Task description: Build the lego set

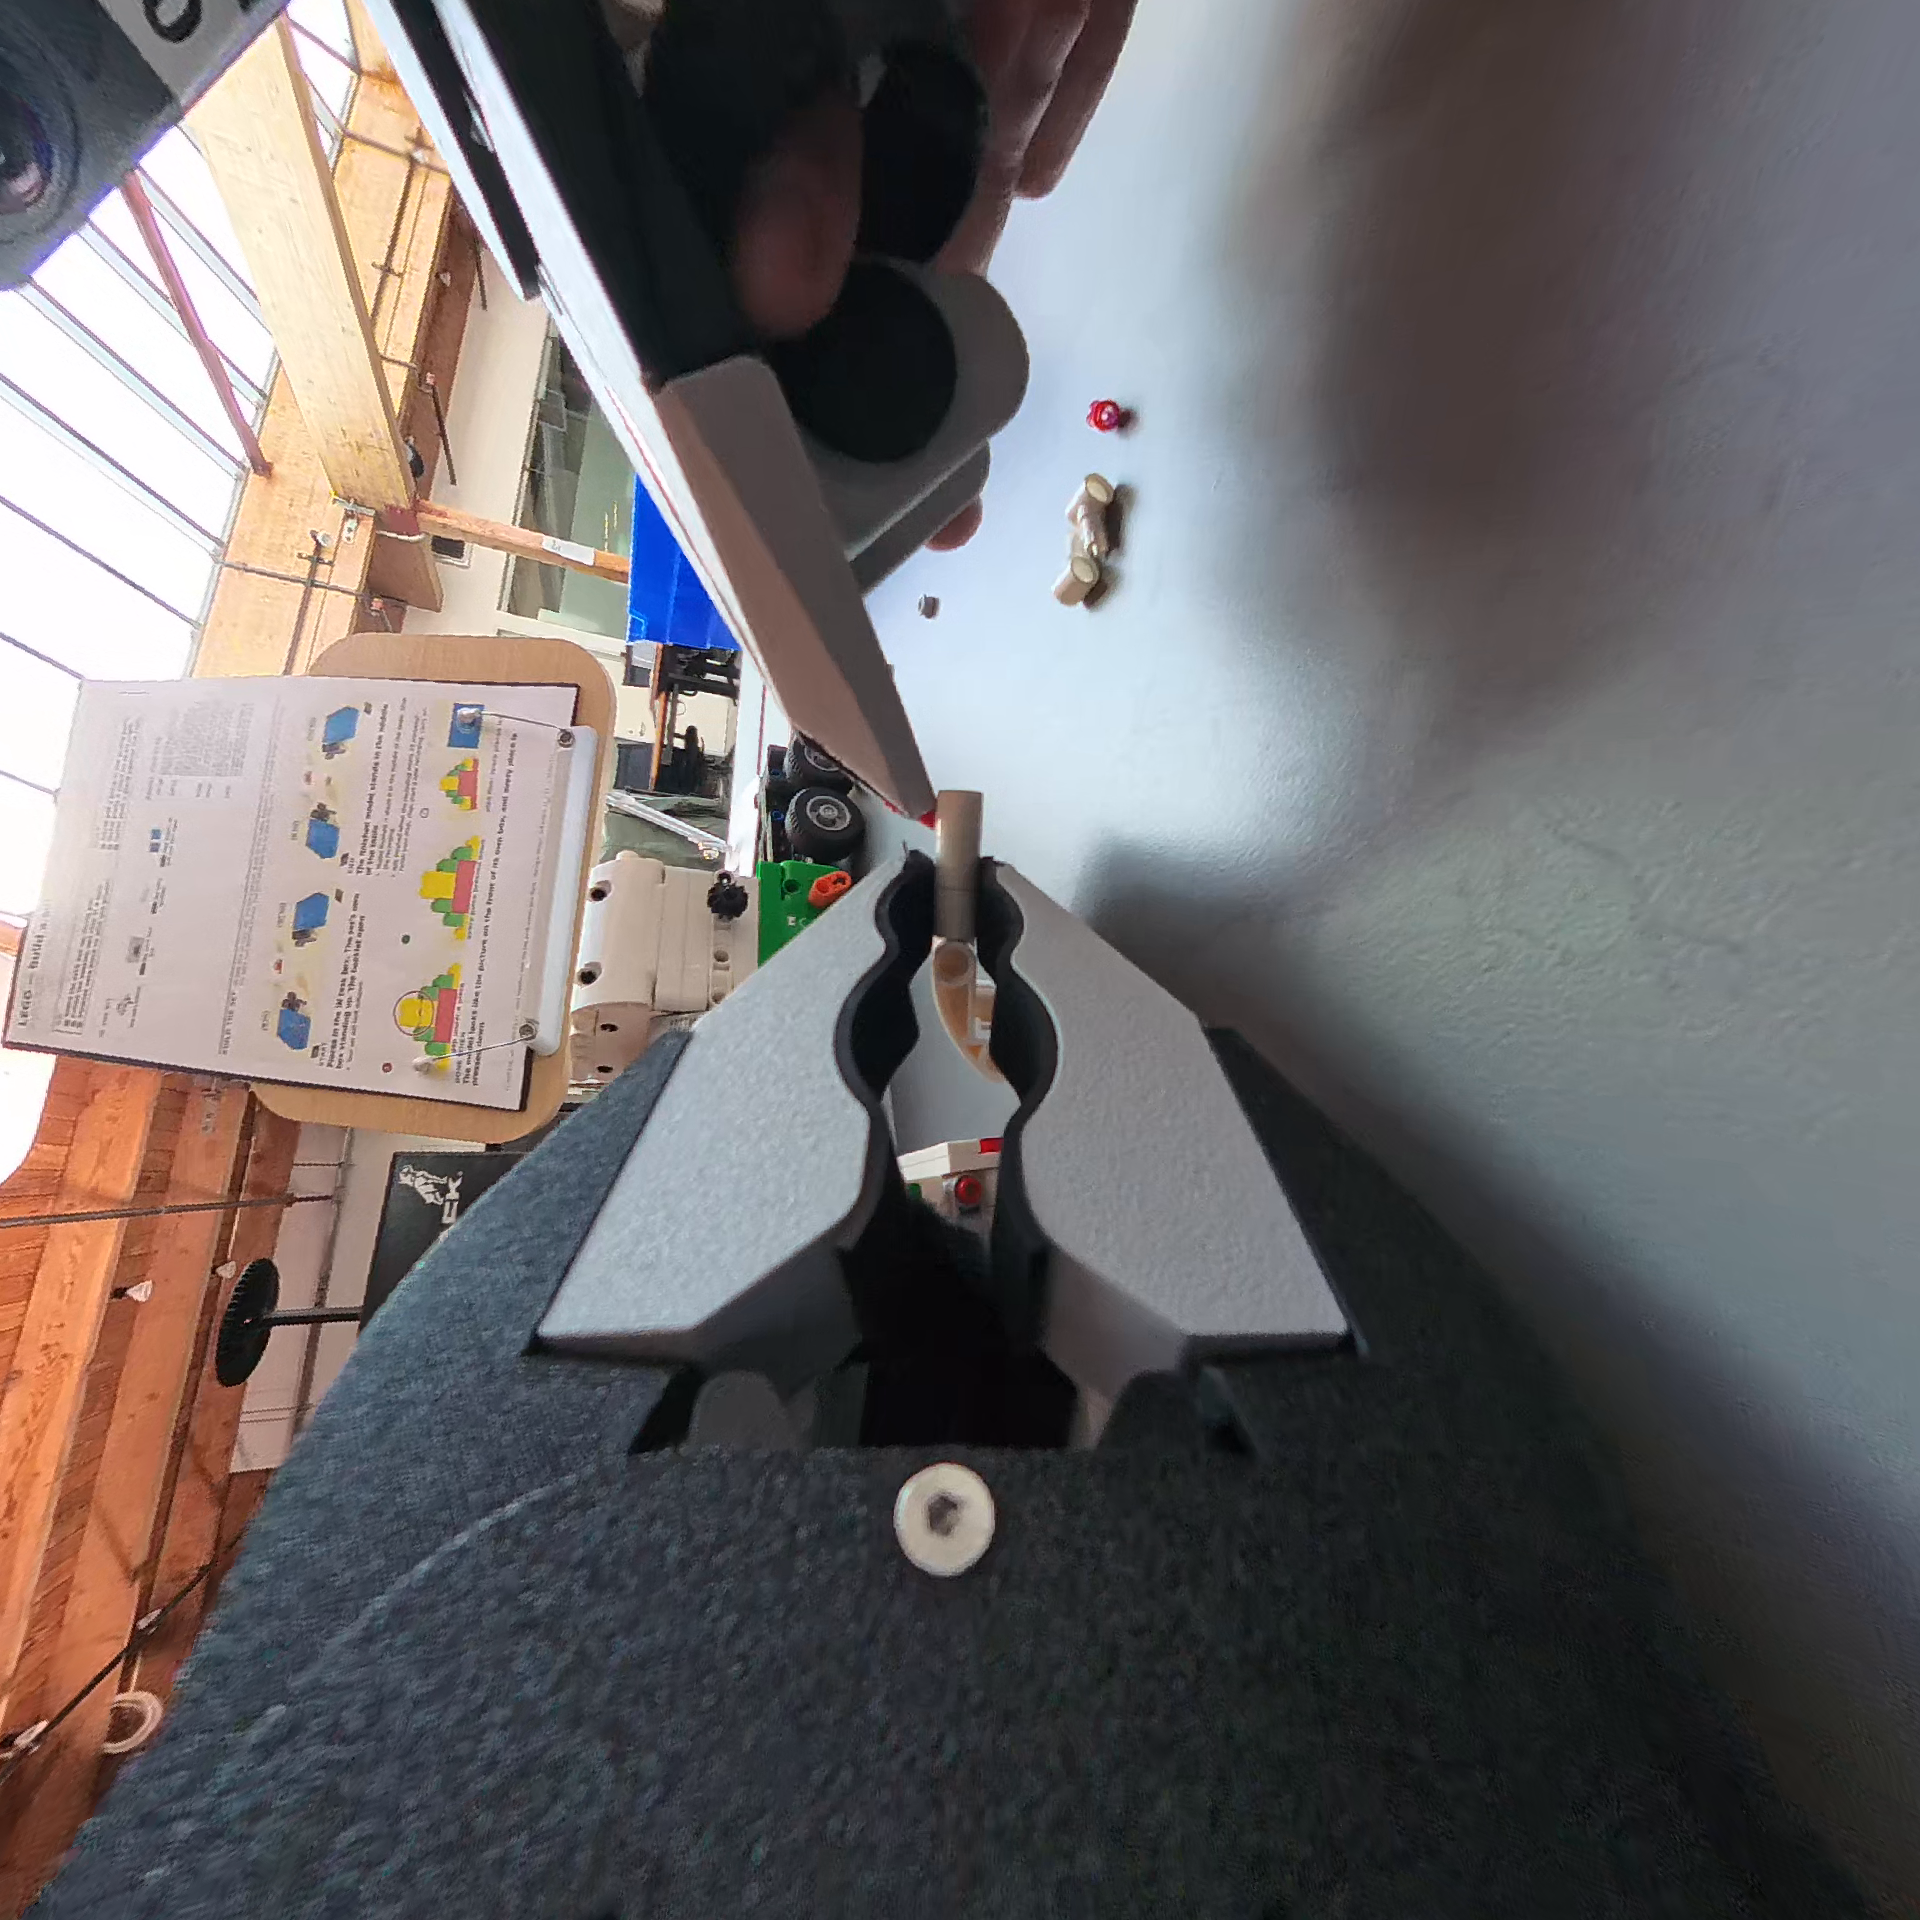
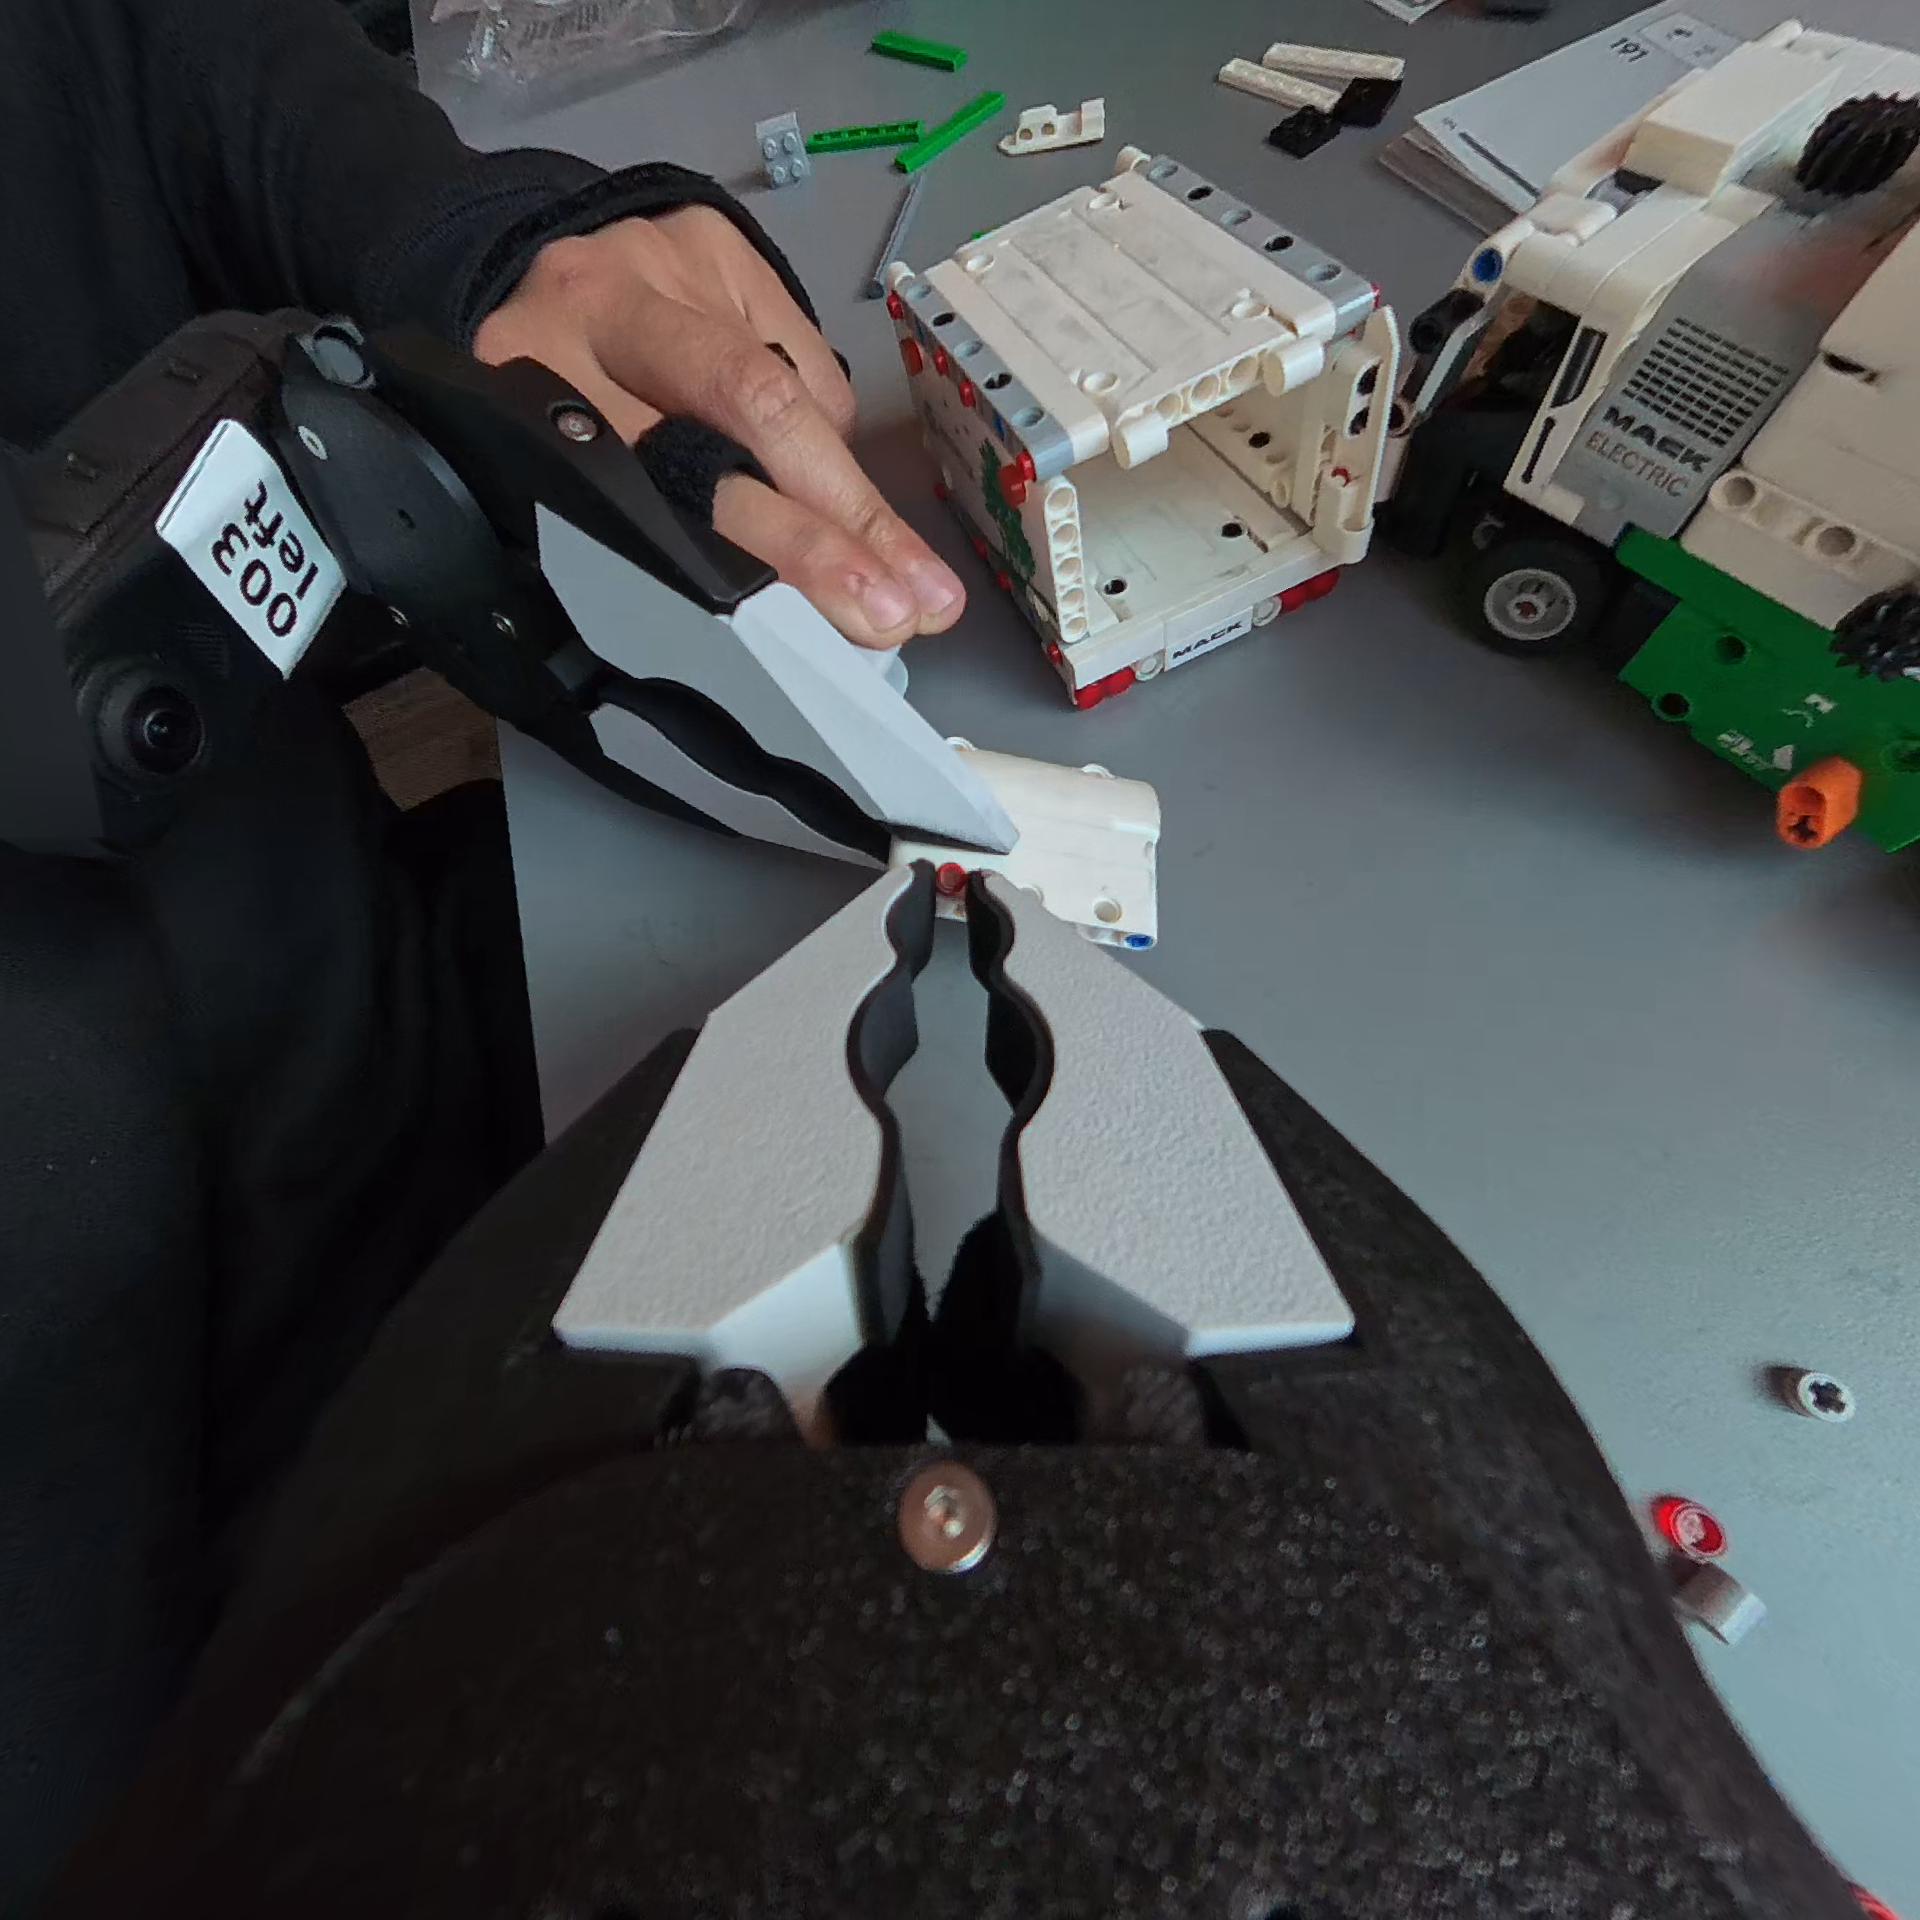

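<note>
Here, white panel (image 2: pixel 1081 831) (long axis rightward).

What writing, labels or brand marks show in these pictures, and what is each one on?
Wording left unquoted; these carry it:
White tag on the left gripper: black print.
Truck grille: brand lettering.
Box body's rear plate: small lettering.
Clipboard sheet: print, mostly too small.
Booklet: blurred print.
</note>
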`<action>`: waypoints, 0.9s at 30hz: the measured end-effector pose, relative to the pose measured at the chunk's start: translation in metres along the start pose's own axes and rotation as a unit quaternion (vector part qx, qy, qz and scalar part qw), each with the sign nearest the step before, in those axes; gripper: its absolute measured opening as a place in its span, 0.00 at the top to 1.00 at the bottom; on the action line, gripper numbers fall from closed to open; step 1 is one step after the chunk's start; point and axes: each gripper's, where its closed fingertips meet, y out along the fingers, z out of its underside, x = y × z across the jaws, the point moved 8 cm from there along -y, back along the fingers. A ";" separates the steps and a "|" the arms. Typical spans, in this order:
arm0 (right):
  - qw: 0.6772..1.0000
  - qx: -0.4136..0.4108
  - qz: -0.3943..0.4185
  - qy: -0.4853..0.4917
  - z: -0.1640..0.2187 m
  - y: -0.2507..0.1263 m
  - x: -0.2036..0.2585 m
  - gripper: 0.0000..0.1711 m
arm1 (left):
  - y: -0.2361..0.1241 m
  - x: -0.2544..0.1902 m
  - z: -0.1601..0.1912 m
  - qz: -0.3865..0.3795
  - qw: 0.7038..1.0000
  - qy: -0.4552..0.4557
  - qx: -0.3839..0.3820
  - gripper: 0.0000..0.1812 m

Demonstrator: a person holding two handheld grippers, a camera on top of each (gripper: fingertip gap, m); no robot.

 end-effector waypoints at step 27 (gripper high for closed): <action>0.839 0.512 0.100 -0.157 0.020 -0.051 -0.040 0.98 | 0.000 -0.009 0.000 -0.014 0.997 0.073 0.014 0.97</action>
